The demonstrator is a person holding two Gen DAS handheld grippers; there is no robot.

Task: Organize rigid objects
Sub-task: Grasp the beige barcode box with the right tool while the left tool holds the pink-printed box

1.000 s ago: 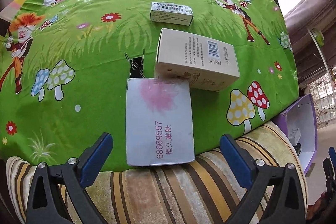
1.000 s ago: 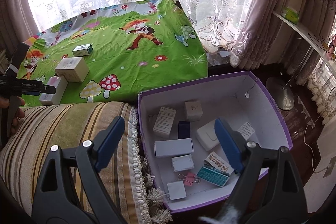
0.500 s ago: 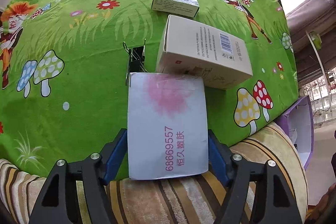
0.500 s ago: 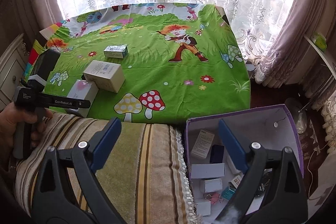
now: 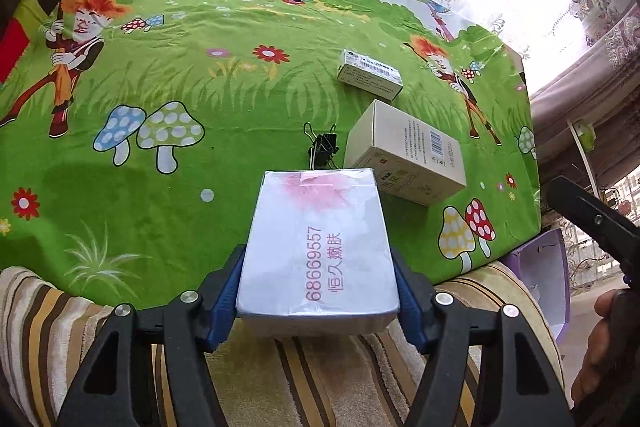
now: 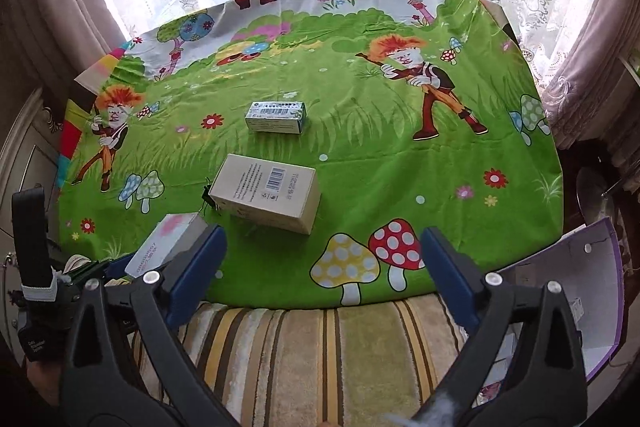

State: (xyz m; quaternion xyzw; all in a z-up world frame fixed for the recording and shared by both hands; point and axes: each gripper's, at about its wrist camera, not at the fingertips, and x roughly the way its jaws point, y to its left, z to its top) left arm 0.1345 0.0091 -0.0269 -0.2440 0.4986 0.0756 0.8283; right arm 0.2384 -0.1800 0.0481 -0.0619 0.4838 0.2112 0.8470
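**White box clamped, three bits left on the green cloth**

At the near edge of the green cartoon cloth, your left hand-held gripper has just been closing, and its blue pads now press on both long sides of the white box with the pink print. From the right wrist view the box looks tipped up off the cloth at its near end, so I'd call it gripped and on its way up, not just touched.

Your right hand-held gripper has been opening and hangs wide with nothing between its jaws, over the striped cushion and pointing toward the cloth. It isn't on anything yet.

Where that leaves the job, as far as I can judge:

- The purple bin sits off the right end of the cushion. Only a slice of its inside shows, so I can't tell how much is in it.
- The white box is in your grip but hasn't gone anywhere near the bin.
- Left on the cloth: the beige box with the barcode, just beyond the white one; the black binder clip, tucked beside the beige box's left end; and the small green-and-white box further back, on its own.

So you're somewhere in the middle. The beige box looks like the obvious pick for your free right side, and that little clip will probably be the fiddly one.
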